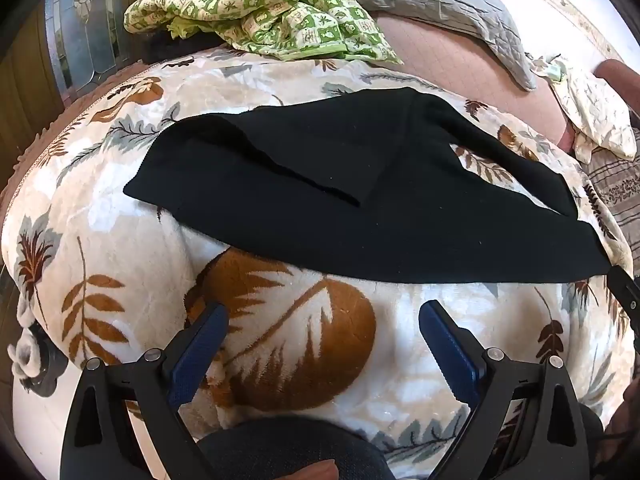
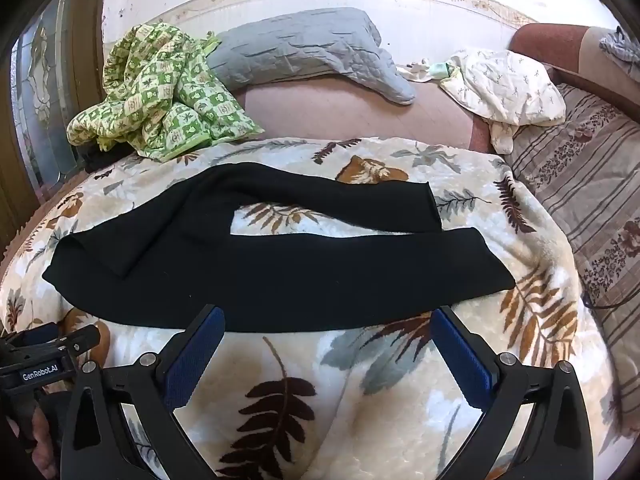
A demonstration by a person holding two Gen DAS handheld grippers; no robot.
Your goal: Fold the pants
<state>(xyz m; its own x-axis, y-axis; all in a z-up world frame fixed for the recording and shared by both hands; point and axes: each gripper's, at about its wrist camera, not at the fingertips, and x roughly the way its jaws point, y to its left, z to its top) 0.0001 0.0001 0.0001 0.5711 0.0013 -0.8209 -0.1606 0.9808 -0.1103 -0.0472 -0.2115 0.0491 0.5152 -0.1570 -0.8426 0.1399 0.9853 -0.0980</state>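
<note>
Black pants (image 1: 304,184) lie flat on a leaf-print blanket (image 1: 304,360), waist to the left, both legs reaching right. In the right wrist view the pants (image 2: 280,276) show a far leg and a near leg with a gap of blanket between them. My left gripper (image 1: 323,312) hangs open just short of the near edge of the pants, nothing between its blue pads (image 1: 200,352). My right gripper (image 2: 328,316) is open too, its tips at the near leg's front edge. The left gripper's body (image 2: 44,364) shows at the left of the right wrist view.
A green patterned quilt (image 2: 160,92) is bunched at the back left, a grey pillow (image 2: 304,48) behind it. A white printed cloth (image 2: 508,88) lies at the back right. A striped cover (image 2: 580,200) runs along the right. The blanket (image 2: 280,380) drops off at the near edge.
</note>
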